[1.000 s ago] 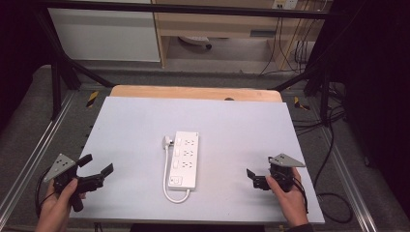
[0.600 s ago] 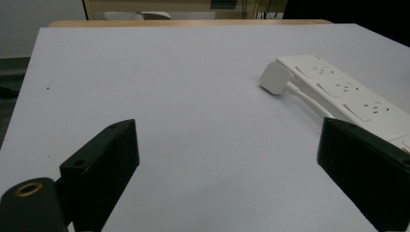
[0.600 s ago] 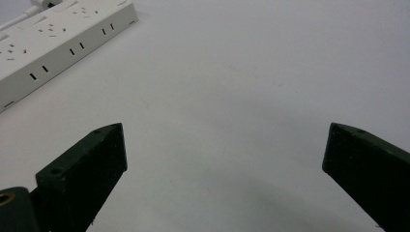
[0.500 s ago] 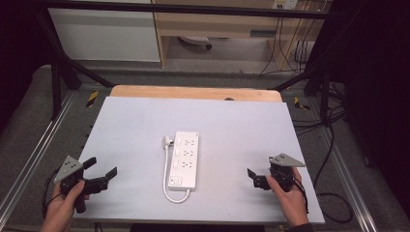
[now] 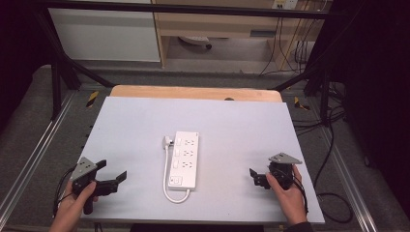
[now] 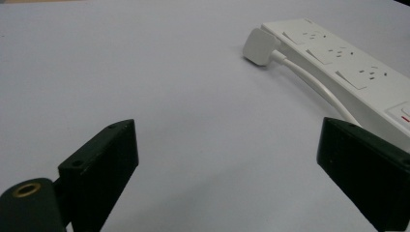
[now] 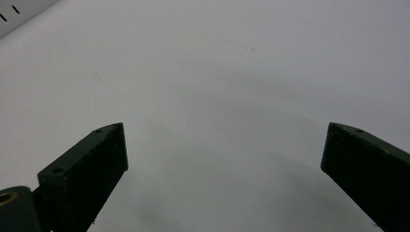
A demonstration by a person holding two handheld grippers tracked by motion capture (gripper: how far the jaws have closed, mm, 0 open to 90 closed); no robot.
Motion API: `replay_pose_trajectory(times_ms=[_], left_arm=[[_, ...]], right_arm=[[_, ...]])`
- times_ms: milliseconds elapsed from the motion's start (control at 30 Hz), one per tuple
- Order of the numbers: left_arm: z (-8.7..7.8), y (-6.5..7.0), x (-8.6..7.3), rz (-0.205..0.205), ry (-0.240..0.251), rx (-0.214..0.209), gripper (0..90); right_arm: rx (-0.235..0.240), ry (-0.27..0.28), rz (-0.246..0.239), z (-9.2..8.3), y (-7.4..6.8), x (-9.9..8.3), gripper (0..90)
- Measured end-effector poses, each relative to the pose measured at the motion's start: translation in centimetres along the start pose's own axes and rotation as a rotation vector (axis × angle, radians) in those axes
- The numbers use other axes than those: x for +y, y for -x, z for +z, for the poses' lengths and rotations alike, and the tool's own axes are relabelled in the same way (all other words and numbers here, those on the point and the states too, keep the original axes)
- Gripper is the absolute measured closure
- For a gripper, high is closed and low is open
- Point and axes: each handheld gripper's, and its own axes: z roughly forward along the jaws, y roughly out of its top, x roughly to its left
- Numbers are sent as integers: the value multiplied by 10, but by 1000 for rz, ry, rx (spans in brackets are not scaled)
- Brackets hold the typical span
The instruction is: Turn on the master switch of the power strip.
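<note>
Mid-table: white plastic power strip point(image 5: 184, 158) lying flat, white looped cord point(image 5: 169, 180) and plug point(image 5: 167, 141) along its left side. Your left gripper point(image 5: 112, 172) near its left, jaws wide, empty. Your right gripper point(image 5: 256, 178) well apart on its right, jaws wide, over bare grey table point(image 5: 241, 125).

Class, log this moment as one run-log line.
left gripper: open, empty | right gripper: open, empty | power strip: flat mid-table, untouched | plug: loose beside strip

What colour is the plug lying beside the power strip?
White, like its cord and the power strip. The plug shows best in the left gripper view.
</note>
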Motion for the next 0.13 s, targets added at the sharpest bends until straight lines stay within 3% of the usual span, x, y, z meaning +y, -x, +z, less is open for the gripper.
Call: replay_pose_trajectory(times_ms=[133], left_arm=[[2,5,1,16,-10,3,78]], right_arm=[[-33,-100,13,12,1,-5,6]])
